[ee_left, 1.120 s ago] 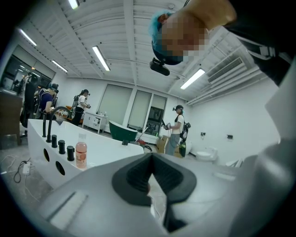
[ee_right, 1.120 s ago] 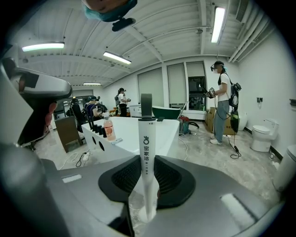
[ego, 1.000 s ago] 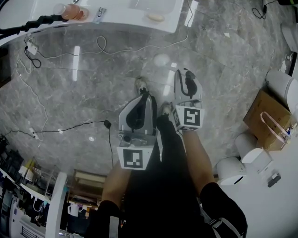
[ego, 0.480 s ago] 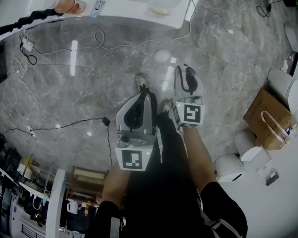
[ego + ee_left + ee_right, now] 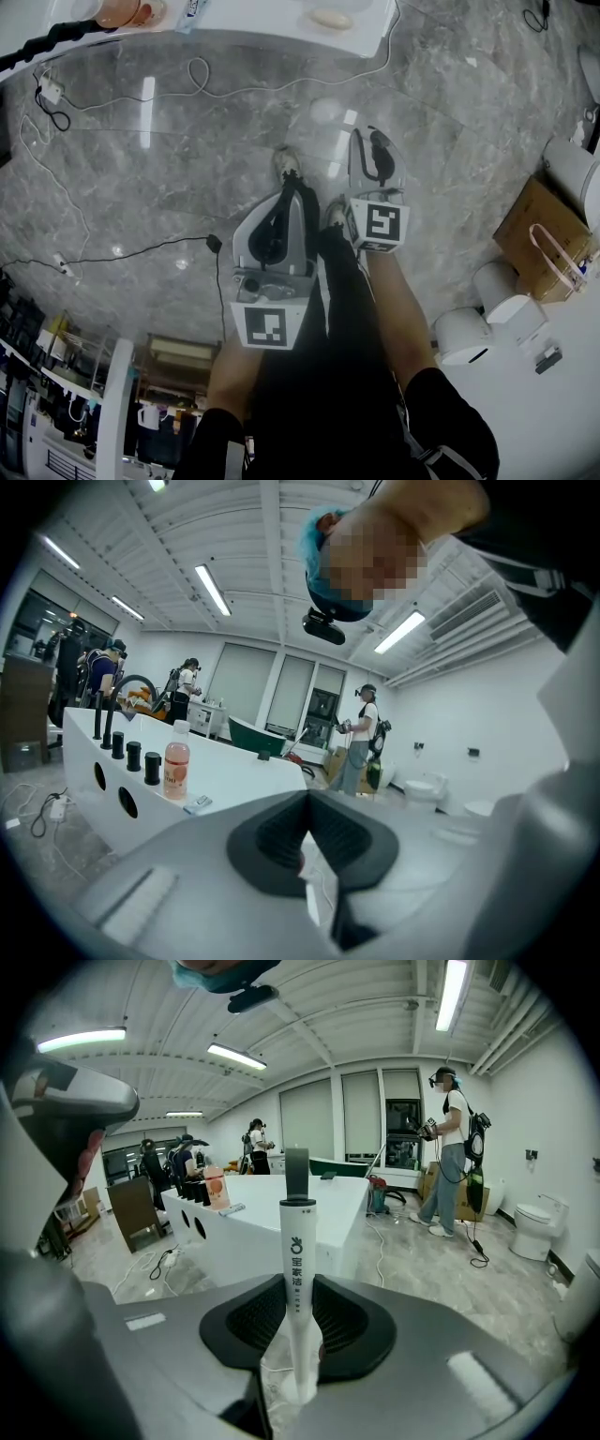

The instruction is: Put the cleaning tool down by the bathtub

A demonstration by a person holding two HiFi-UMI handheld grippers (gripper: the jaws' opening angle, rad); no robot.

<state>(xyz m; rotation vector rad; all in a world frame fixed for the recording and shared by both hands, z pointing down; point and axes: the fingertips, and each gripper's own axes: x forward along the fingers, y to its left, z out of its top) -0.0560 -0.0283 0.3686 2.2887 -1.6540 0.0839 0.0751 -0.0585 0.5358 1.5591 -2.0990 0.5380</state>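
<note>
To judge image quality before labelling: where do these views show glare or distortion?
Head view: bright streaks glare on the glossy marble floor; straight lines bend near the edges. Left gripper view: strong fisheye with a dark round border. Right gripper view: same fisheye; the white cleaning tool in the right claw is sharp.

Grey marble floor [image 5: 141,216], ceiling strip lights [image 5: 214,589], white walls [image 5: 469,714], toilet [image 5: 538,1224]

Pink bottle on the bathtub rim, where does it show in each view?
Head view: pink bottle at the top edge, far left.
Left gripper view: pink bottle upright, left of centre, beside black fittings.
Right gripper view: pink bottle small, left of centre.
Shared landmark: the white bathtub it stands on.
</note>
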